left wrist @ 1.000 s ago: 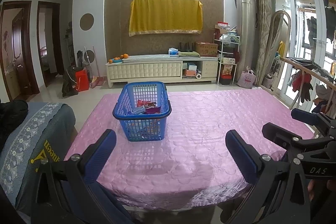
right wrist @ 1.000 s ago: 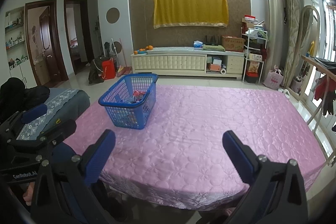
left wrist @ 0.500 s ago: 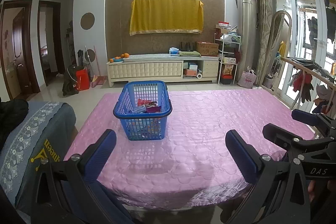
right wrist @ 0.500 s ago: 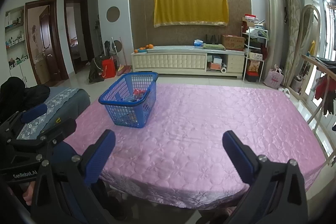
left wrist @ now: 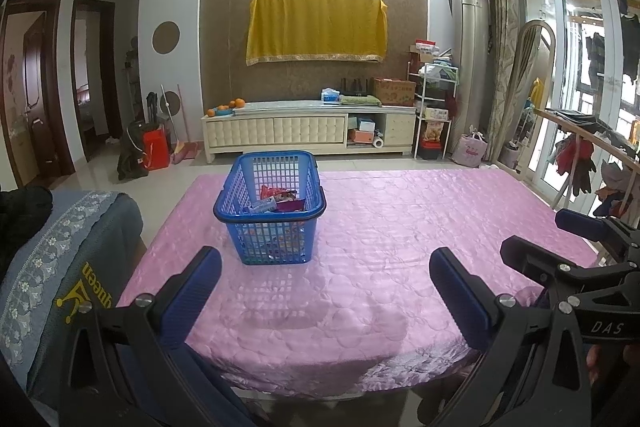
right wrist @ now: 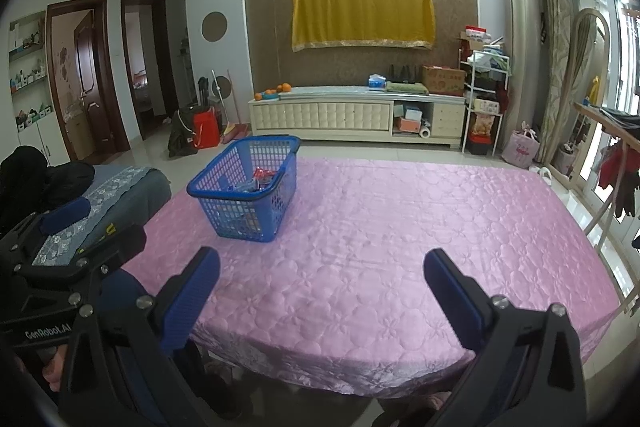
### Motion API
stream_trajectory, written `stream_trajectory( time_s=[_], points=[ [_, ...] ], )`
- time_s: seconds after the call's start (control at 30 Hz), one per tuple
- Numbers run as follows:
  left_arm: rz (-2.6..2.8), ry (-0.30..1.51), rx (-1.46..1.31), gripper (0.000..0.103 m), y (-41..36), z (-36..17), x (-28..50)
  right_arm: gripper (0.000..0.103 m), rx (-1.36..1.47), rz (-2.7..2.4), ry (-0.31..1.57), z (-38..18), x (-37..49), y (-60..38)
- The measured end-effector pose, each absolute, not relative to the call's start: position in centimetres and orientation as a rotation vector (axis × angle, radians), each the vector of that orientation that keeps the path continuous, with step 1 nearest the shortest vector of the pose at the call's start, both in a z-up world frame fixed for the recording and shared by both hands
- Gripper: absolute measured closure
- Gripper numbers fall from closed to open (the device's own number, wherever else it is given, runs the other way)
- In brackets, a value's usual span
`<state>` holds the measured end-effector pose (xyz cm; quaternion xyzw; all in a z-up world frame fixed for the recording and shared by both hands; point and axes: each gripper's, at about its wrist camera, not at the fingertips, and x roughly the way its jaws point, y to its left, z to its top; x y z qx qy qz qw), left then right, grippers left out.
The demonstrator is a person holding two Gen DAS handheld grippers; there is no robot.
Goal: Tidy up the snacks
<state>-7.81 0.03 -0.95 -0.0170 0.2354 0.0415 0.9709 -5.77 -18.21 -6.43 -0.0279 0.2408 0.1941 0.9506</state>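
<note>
A blue plastic basket (left wrist: 270, 211) stands on the pink tablecloth (left wrist: 380, 227), left of centre. Several snack packets (left wrist: 278, 201) lie inside it. The basket also shows in the right wrist view (right wrist: 246, 199), at the left of the table. My left gripper (left wrist: 325, 269) is open and empty, held above the table's near edge, short of the basket. My right gripper (right wrist: 320, 271) is open and empty, above the near edge further right. The right gripper also shows at the right of the left wrist view (left wrist: 568, 247).
A grey chair cover with embroidered trim (left wrist: 60, 259) is at the table's left side. A white TV cabinet (left wrist: 308, 133) stands against the far wall. A drying rack with clothes (left wrist: 588, 155) is to the right of the table.
Both views have shifted very slightly. The basket, the snacks and both open grippers keep nearly the same places.
</note>
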Motion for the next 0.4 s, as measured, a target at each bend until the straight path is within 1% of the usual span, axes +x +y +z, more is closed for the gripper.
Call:
stream_trajectory(
  time_s=[0.4],
  points=[
    [0.085, 0.472, -0.029, 0.000, -0.16, -0.98, -7.94, 0.000, -0.059, 0.395, 0.490, -6.40, -5.88, -18.39]
  ],
)
